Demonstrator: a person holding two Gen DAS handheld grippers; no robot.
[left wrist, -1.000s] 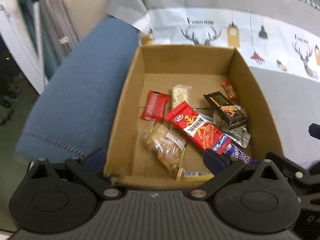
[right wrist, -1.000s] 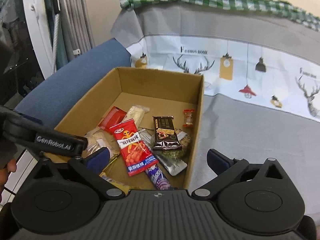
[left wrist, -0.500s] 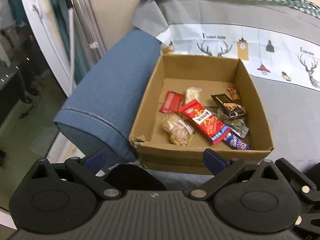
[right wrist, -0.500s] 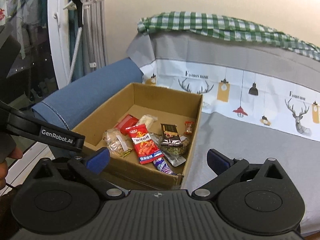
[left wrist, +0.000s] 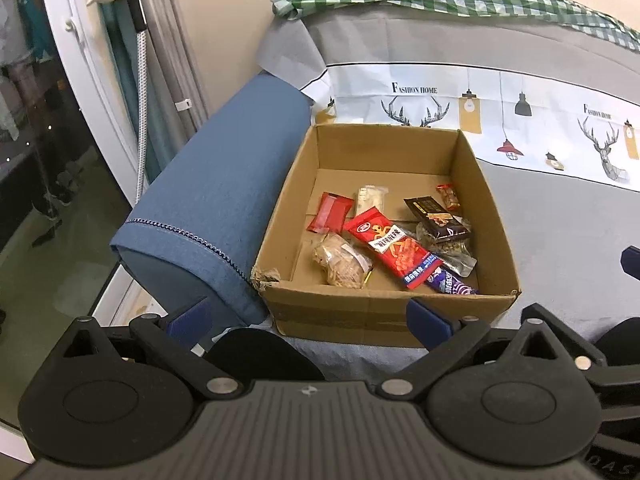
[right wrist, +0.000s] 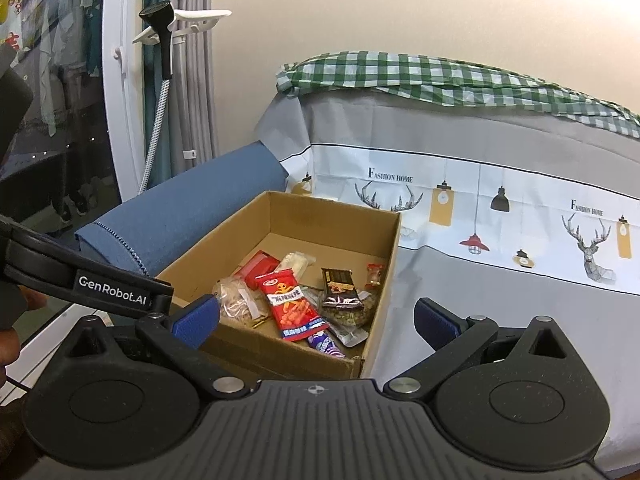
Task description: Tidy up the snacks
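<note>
Cardboard box (left wrist: pixel 384 312) in both views; right view alone shows left gripper (right wrist: pixel 120 294); both grippers agape, empty

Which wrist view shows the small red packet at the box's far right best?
The left wrist view: the small red packet lies unobstructed beside the cardboard box's right wall, seen from above. The right wrist view shows it lower, more obliquely and smaller.

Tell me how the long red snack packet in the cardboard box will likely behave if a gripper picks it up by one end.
The long red snack packet looks like thin glossy film, so it is probably light and may slip. It lies partly across neighbouring wrappers, so lifting could drag them. It would likely droop.
</note>
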